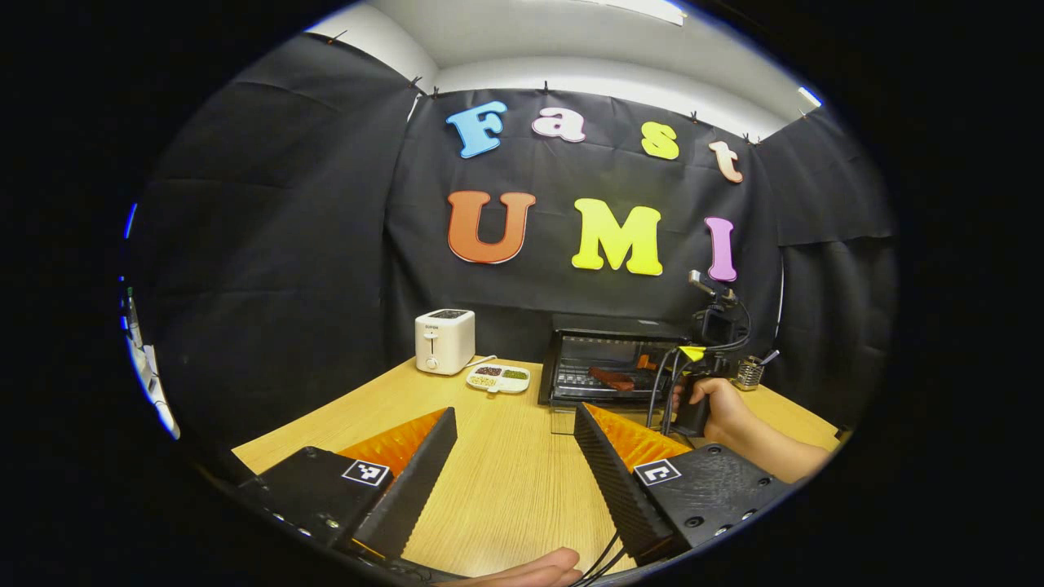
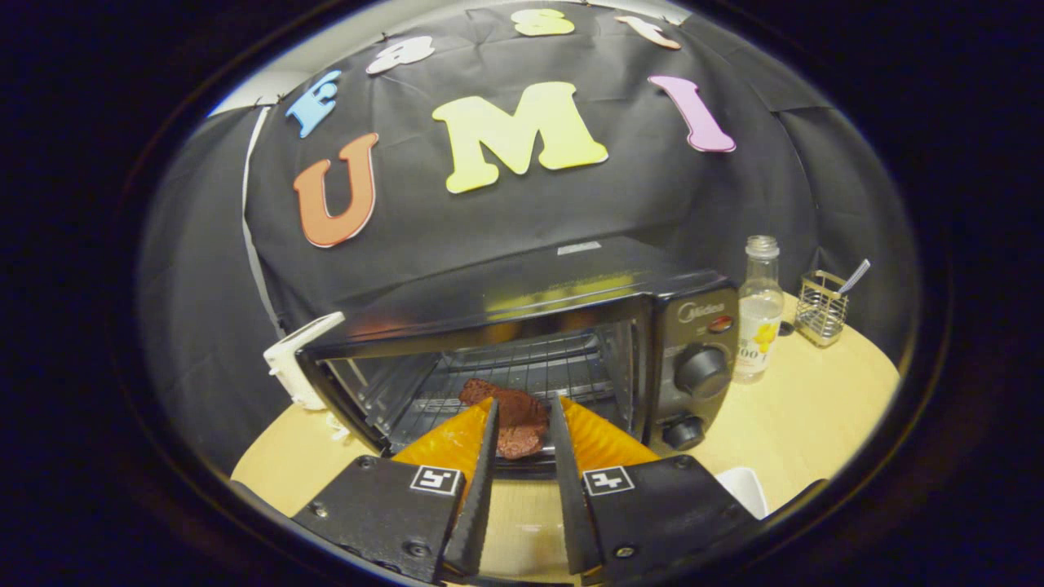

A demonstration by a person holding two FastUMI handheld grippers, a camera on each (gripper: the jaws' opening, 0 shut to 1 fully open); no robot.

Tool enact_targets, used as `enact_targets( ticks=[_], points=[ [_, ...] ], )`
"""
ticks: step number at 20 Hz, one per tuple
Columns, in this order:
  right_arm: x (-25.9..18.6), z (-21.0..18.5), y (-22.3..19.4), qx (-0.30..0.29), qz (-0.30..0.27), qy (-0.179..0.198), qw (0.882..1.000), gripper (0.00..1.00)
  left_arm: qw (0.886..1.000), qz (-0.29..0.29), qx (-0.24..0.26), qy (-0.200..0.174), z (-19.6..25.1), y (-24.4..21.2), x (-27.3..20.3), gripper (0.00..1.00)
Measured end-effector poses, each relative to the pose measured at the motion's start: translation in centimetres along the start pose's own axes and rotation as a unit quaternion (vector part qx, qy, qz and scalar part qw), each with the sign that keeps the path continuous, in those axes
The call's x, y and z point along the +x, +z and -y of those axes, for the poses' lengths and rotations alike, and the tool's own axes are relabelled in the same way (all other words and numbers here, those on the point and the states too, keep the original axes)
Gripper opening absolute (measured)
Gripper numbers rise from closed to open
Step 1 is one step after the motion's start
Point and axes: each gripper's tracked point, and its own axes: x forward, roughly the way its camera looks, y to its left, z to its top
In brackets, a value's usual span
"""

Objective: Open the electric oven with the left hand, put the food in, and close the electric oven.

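Observation:
The black electric oven stands open on the wooden table, its wire rack showing inside. A brown piece of food sits in the oven's mouth just above the rack, between the fingers of my right gripper, which is shut on it. In the left gripper view, the oven is far off at centre right with the food inside it and its glass door folded down. A hand holds the right gripper there. My left gripper hangs open over bare table, well back from the oven.
A white toaster and a divided plate of grains stand left of the oven. Right of it are a glass bottle and a wire holder. A white dish edge lies near my right gripper.

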Motion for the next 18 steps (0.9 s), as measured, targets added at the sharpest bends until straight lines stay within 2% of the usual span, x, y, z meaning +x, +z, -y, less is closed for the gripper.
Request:
enact_targets(
  ticks=[3,7,10,11,15,16,17,18],
  points=[
    [-4.1,0.0,0.6,0.001,0.016,0.017,1.0,0.45,1.0,0.006,0.005,-0.003,1.0,0.6,-0.6,0.93],
    [-9.6,0.4,2.3,-0.027,0.042,0.03,0.998,0.46,1.0,0.014,0.008,-0.018,3.0,1.2,-0.6,0.93],
    [-13.6,0.0,3.4,-0.049,0.065,0.065,0.995,0.59,0.999,0.007,0.002,-0.04,4.9,0.7,0.5,0.93],
    [-15.0,0.4,3.9,-0.06,0.073,0.065,0.993,0.58,0.999,0.001,0.0,-0.046,5.6,0.4,0.9,0.93],
    [-19.7,1.9,5.9,-0.104,0.117,0.05,0.986,0.85,0.999,-0.023,0.01,-0.048,7.1,-1.4,3.2,0.93],
    [-20.9,2.0,6.3,-0.113,0.126,0.05,0.984,0.95,0.998,-0.031,0.015,-0.05,7.6,-1.9,3.7,0.93],
    [-22.1,2.3,6.7,-0.12,0.134,0.05,0.982,1.0,0.998,-0.039,0.019,-0.053,8.3,-2.5,4.3,0.93],
    [-23.4,2.6,7.1,-0.121,0.143,0.05,0.981,1.0,0.997,-0.046,0.023,-0.056,8.2,-3.3,5.1,0.93]
  ],
)
